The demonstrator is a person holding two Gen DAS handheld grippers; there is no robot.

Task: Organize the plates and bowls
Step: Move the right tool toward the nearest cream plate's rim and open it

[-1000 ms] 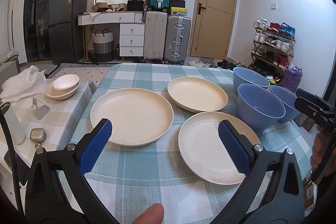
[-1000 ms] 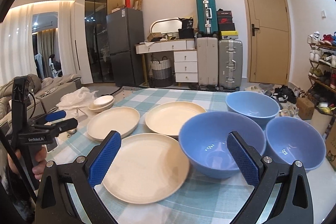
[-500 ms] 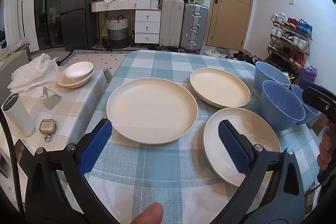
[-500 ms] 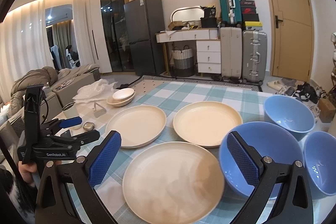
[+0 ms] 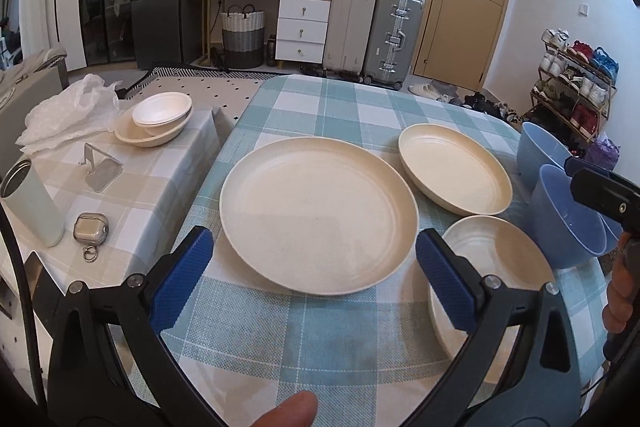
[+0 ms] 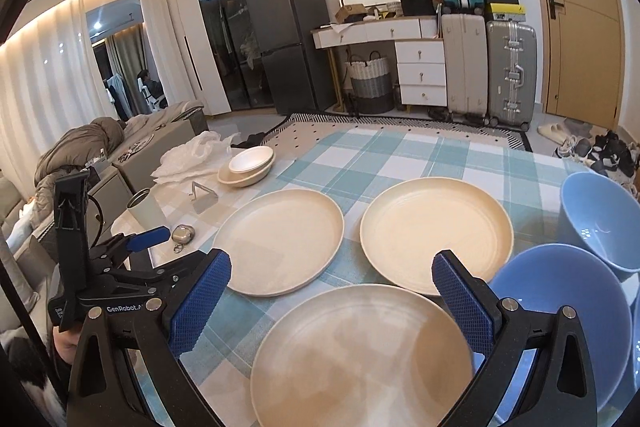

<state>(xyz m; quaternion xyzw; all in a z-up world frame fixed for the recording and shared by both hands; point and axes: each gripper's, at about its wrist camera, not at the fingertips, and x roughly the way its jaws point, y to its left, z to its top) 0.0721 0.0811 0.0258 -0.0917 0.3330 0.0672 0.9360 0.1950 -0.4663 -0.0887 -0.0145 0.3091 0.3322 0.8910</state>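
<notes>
Hovering wide open and empty, the left gripper (image 5: 308,263) frames the big cream plate (image 5: 318,215) on the checked surface (image 5: 340,107). The right gripper (image 6: 330,287), equally spread and empty, lines up the near plate (image 6: 360,355); blue bowls (image 6: 560,311) wait alongside for stacking.

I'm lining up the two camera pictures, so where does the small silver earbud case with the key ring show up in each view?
Left wrist: the small silver earbud case sits at the left edge, on the beige checked side table.
Right wrist: left of centre, behind the left gripper.
Shared landmark: the pale tumbler beside it.
</notes>
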